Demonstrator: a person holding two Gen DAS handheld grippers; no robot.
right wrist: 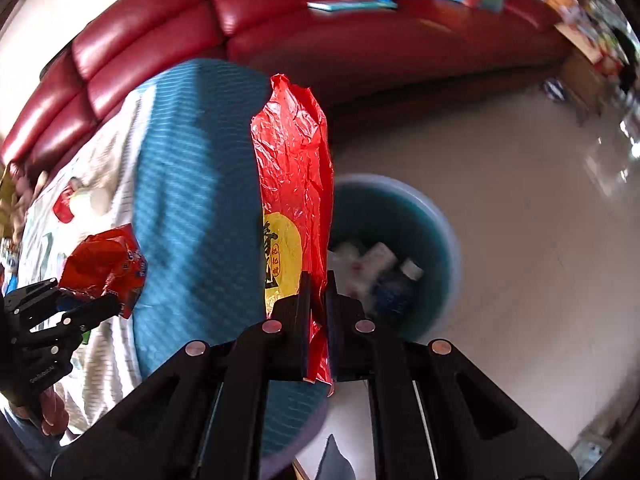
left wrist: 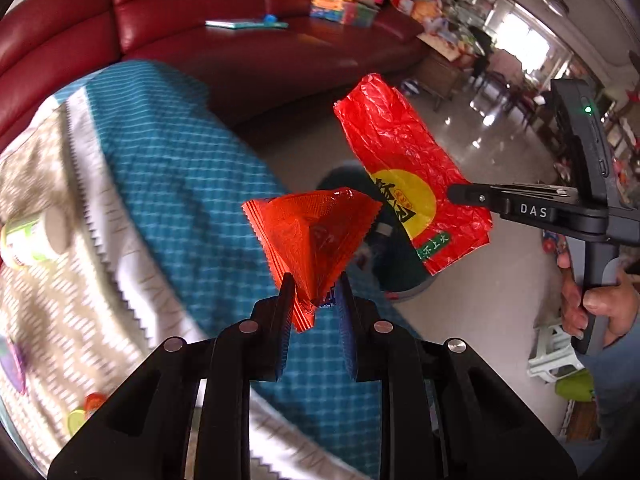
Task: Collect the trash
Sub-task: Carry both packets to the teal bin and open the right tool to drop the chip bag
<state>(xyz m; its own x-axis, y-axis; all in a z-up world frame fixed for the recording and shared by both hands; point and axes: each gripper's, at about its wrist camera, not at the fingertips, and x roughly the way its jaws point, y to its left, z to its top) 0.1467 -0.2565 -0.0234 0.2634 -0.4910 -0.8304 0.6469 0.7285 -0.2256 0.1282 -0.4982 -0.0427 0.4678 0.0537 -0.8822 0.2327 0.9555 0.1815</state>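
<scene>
each fisheye view looks forward and steeply down along its own gripper, whose black fingers fill the bottom centre of the frame at close range. the left wrist view faces the blue-checked counter [left wrist: 172, 168] at its left and the floor at its right. the right wrist view looks down over the counter's edge into the blue bin [right wrist: 436, 216]. both share the red sofa [left wrist: 224, 4] across the top, the counter and the bin.

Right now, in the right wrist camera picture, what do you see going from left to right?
Left gripper holding an orange wrapper → blue tablecloth → big red bag in the right gripper → blue trash bin → shiny floor.
</scene>
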